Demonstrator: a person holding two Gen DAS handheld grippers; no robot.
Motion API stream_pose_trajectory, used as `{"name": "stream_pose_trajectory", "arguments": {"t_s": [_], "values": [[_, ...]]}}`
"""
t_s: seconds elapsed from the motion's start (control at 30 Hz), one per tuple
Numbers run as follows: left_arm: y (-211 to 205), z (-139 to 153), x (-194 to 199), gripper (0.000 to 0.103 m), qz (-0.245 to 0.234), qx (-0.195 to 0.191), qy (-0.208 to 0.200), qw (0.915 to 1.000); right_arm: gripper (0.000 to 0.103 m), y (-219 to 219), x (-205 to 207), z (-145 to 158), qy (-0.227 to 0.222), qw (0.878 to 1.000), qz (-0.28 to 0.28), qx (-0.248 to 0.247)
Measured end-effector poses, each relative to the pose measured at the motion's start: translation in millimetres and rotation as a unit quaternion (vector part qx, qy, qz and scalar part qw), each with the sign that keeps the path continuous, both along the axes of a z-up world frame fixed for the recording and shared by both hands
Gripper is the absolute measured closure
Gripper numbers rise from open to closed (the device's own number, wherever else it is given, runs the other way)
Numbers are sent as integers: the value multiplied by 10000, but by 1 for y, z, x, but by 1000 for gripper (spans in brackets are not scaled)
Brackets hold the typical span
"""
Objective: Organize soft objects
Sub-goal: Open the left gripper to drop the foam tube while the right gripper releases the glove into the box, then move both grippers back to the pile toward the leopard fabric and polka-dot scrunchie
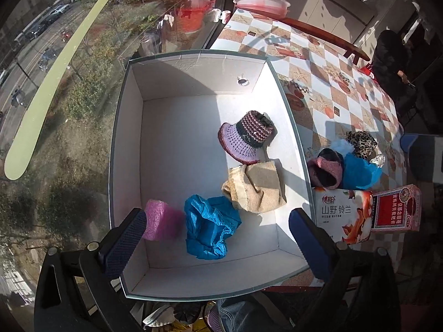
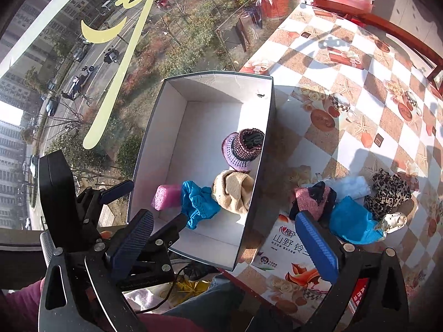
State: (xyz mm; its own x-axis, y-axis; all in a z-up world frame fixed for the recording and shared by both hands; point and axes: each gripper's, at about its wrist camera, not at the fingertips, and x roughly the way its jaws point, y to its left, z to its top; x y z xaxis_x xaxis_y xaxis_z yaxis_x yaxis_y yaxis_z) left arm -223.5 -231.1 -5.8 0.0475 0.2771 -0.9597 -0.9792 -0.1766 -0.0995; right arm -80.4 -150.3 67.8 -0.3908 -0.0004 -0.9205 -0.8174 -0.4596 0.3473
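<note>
A checked tablecloth (image 2: 346, 144) by the window holds a white box (image 1: 130, 144). Both grippers, left gripper (image 1: 218, 232) and right gripper (image 2: 224, 238), gape empty; next, pinch the blue cloth (image 2: 351, 222) at its bunched middle from the right-hand pile.

Matt white cardboard box (image 1: 133, 127) holds a crocheted hat (image 1: 247, 138) and crinkly blue cloth (image 1: 210, 225).

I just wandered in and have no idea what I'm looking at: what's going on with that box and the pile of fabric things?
A person holds a two-finger gripper in each hand and is sorting soft things into a white box. Inside lie a crocheted hat, a beige cloth, a blue bag and a pink sponge. Both the left gripper and right gripper are open and empty. More items wait on the table.
</note>
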Motion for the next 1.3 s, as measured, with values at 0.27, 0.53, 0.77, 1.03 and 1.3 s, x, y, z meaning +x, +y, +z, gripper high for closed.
{"name": "stream_pose_trajectory", "arguments": {"t_s": [0.27,0.53,0.77,1.03,1.3], "values": [[-13,-51,14,0,-204,-689,99,9974,0,23,124,20,-291,9914,-1278,41],[-16,-35,22,0,-254,-642,173,9975,0,57,221,-21,-1071,9726,-2027,-396],[5,16,53,0,-680,-242,329,9969,0,87,240,-94,-1217,9680,-1830,-1210],[32,28,88,0,-918,-393,415,9941,0,114,222,-174,-1135,9663,-1160,-2000],[95,19,159,0,-1702,-522,300,9836,0,114,267,-195,-1802,9534,-1128,-2141]]}}
